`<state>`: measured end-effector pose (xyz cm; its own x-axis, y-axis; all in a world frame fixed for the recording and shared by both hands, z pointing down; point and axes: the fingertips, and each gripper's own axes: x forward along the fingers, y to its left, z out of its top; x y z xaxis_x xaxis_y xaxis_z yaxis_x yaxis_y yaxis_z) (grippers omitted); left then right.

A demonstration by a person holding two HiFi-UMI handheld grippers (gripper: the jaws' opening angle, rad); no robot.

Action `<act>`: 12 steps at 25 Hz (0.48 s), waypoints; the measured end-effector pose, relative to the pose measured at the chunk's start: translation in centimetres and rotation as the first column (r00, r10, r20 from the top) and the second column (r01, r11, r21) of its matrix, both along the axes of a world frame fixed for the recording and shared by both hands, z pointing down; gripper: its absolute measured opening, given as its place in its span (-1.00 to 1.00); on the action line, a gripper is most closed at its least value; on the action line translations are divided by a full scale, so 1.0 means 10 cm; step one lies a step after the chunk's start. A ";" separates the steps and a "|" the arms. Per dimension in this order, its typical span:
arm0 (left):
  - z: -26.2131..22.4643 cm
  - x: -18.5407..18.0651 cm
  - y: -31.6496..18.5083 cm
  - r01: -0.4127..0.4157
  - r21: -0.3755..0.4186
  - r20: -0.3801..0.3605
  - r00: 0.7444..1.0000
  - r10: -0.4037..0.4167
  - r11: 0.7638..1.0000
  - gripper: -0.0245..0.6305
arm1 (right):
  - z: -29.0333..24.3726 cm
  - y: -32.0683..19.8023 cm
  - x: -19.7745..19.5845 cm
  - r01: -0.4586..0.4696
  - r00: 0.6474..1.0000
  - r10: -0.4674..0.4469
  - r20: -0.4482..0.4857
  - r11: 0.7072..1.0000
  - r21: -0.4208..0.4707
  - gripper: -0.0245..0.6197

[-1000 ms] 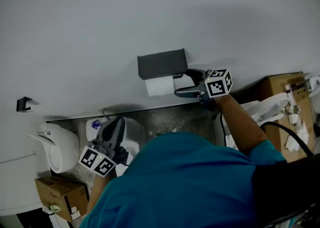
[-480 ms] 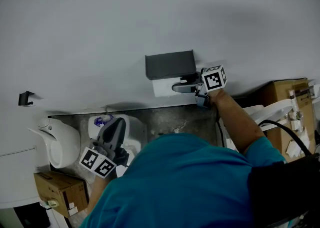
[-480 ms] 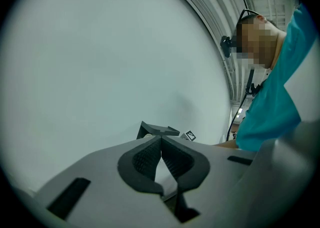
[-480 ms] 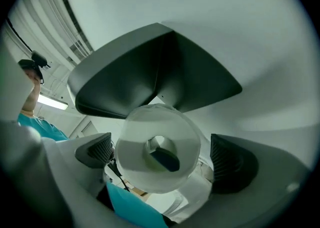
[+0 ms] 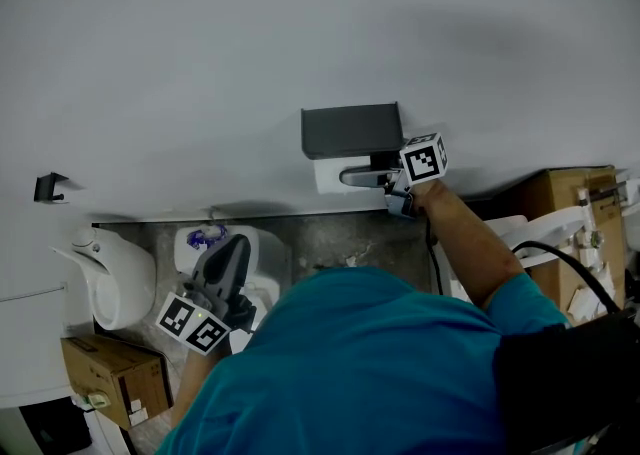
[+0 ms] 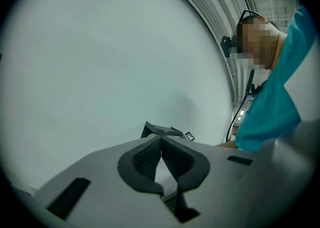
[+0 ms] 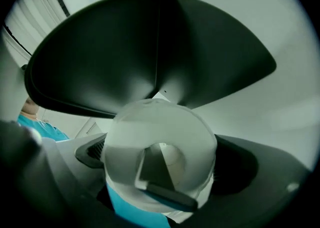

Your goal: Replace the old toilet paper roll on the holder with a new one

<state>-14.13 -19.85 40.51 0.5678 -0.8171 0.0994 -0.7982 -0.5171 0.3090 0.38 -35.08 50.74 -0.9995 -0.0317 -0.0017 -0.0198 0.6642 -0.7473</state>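
Toilet paper roll (image 5: 326,183) half under holder (image 5: 352,129)

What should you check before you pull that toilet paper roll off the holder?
1. Roll between the jaws: ok. The roll sits between the jaws of the right hand-held gripper.
2. Jaws squeezing the roll firmly: cannot tell.
3. Roll on the holder: ok. It hangs under the holder, and the holder's bar runs through its core.
4. Other gripper free to help: ok. The left hand-held gripper has its jaws shut on nothing and is held low, away from the holder.
5. New roll ready nearby: cannot tell. None shows clearly.
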 end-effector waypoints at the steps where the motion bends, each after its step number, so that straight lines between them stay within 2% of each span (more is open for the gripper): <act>1: 0.00 -0.01 0.00 0.001 -0.002 -0.001 1.000 -0.001 1.000 -0.90 | 0.00 0.00 -0.01 -0.001 1.000 0.001 0.005 1.000 -0.001 0.86; 6: 0.02 -0.06 0.00 0.005 -0.008 -0.005 1.000 -0.005 1.000 -0.90 | 0.00 -0.05 -0.04 -0.028 0.999 0.028 0.014 1.000 0.002 0.84; 7: 0.02 -0.06 0.00 0.005 -0.008 -0.006 1.000 -0.005 1.000 -0.90 | 0.01 -0.06 -0.03 -0.033 0.999 0.033 0.011 0.999 0.002 0.80; 8: 0.02 -0.04 0.00 0.006 -0.007 -0.007 1.000 -0.006 1.000 -0.90 | 0.01 -0.06 -0.01 -0.038 0.999 0.038 0.007 0.999 0.003 0.68; 12: 0.00 0.01 0.04 0.009 0.003 -0.004 1.000 -0.009 1.000 -0.90 | 0.02 -0.04 0.06 -0.044 0.999 0.044 -0.007 0.999 0.024 0.53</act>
<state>-14.00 -19.49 40.54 0.5611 -0.8223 0.0951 -0.8016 -0.5110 0.3104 0.99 -35.47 50.94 -0.9971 -0.0757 0.0045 -0.0549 0.6799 -0.7313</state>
